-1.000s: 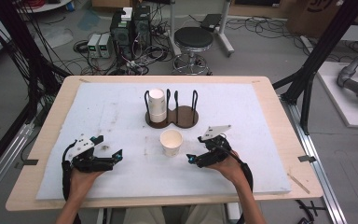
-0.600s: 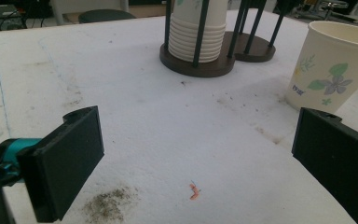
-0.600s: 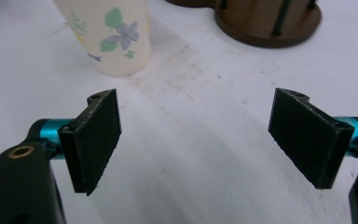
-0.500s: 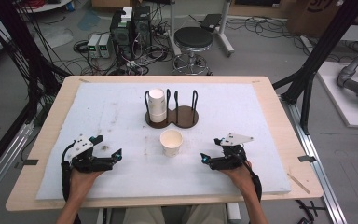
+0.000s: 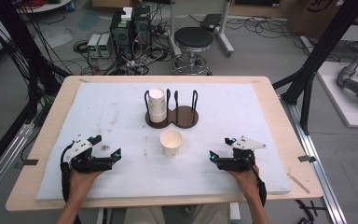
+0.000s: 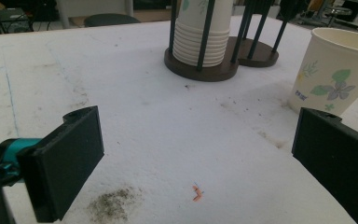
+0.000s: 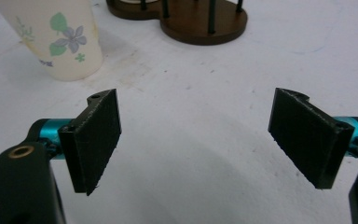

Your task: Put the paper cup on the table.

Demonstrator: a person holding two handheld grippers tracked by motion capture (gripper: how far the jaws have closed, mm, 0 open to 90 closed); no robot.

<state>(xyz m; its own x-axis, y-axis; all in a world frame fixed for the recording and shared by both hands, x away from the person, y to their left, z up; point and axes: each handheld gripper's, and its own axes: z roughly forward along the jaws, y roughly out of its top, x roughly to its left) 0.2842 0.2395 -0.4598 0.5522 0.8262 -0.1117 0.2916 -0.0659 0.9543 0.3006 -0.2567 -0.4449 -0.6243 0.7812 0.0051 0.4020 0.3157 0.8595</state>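
Observation:
A single paper cup (image 5: 171,142) with a flower print stands upright on the white mat (image 5: 261,116), just in front of a dark wooden cup holder (image 5: 172,115) with black posts. The holder's left bay carries a stack of paper cups (image 5: 157,105); its right bay is bare. My left gripper (image 5: 107,154) rests open near the front left, with the single cup (image 6: 333,70) ahead to its right and the stack (image 6: 200,35) farther off. My right gripper (image 5: 218,150) rests open at the front right, empty, with the cup (image 7: 56,37) ahead to its left and the holder (image 7: 200,18) beyond.
The mat covers a wooden table (image 5: 279,107). Dirt smudges (image 6: 112,203) and a small orange scrap (image 6: 196,192) lie on the mat in front of my left gripper. A stool (image 5: 193,39), cables and electronics boxes (image 5: 130,25) stand on the floor beyond the table.
My right gripper has drawn back from beside the single cup to the right and toward the table's front edge. The cup stands alone. The left gripper has stayed still.

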